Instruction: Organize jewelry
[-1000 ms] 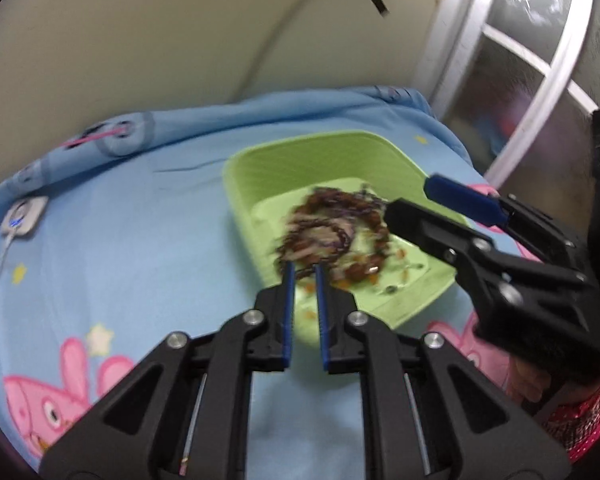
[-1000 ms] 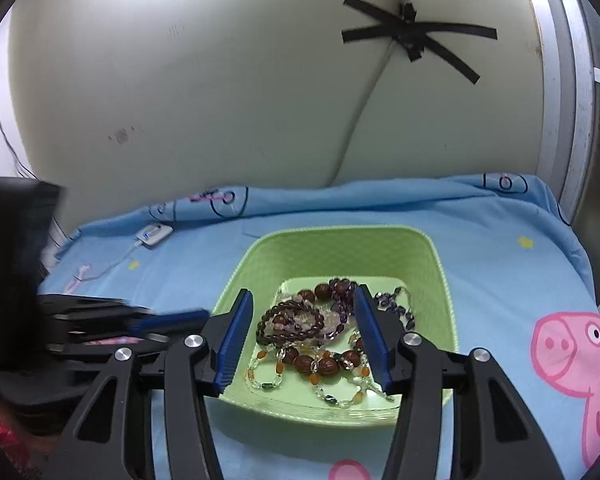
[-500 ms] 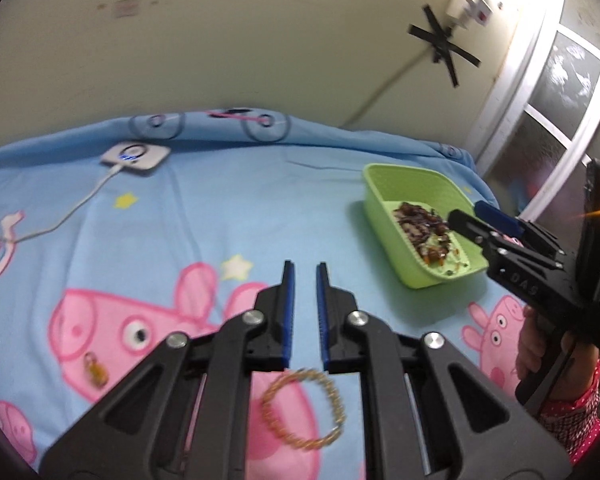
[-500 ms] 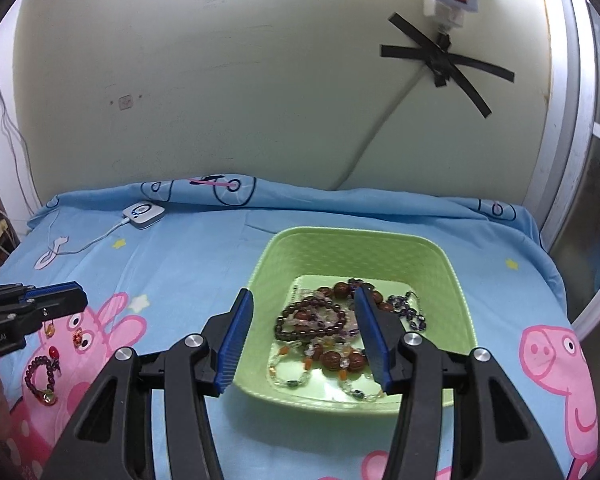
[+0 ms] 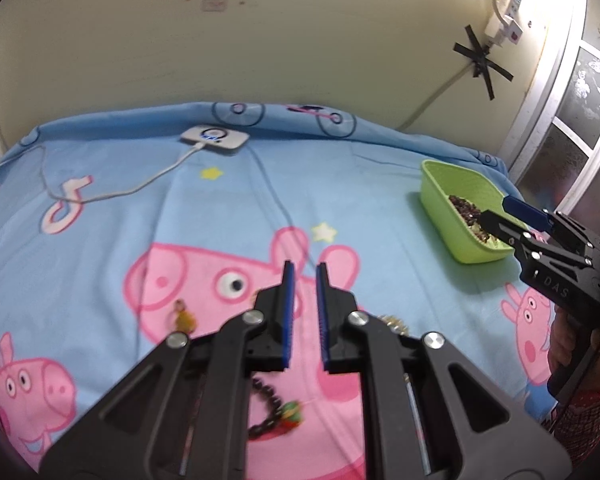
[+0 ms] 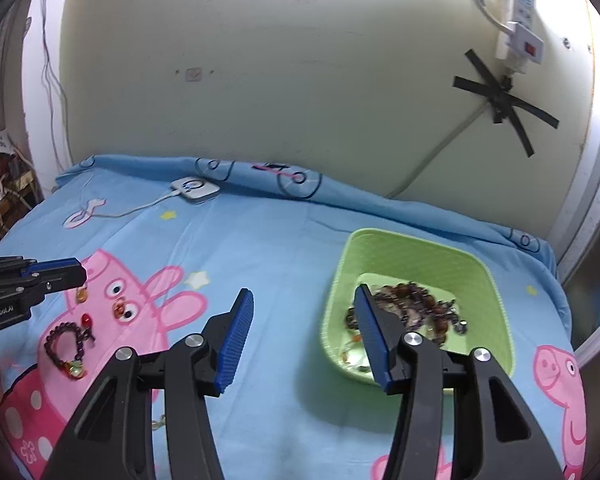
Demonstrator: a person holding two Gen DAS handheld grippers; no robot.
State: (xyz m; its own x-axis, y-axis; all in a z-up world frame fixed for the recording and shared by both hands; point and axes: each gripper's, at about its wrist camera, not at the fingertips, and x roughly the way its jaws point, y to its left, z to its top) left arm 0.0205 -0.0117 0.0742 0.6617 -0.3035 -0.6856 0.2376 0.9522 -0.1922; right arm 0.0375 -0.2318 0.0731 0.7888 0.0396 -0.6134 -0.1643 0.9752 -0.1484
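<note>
The left gripper (image 5: 303,276) hung over the bed with its blue-padded jaws set narrow and nothing between them, while the right gripper (image 6: 302,308) stood wide apart and empty near the green basket (image 6: 496,280). The task's thing nearest the left tool was a dark beaded bracelet (image 6: 66,346) with a small green charm, lying flat on the pink pig print toward the bedsheet's (image 6: 260,240) left edge, with a few loose amber and red pendants (image 6: 120,307) just beside it. It looked light and limp: a strand that would sag and swing once lifted, its round beads likely slippery, so pinching across the strand seemed wiser than at the charm. A heap of beaded bracelets (image 6: 416,308) already lay in the basket near the sheet's right edge. The right wrist view showed the bracelet whole; in the left wrist view it (image 5: 270,408) was blurred and half hidden under the tool, though that view alone caught a gold chain bracelet (image 5: 394,324) peeking past the right finger. A white charger puck (image 5: 214,138) rested near the far edge.
</note>
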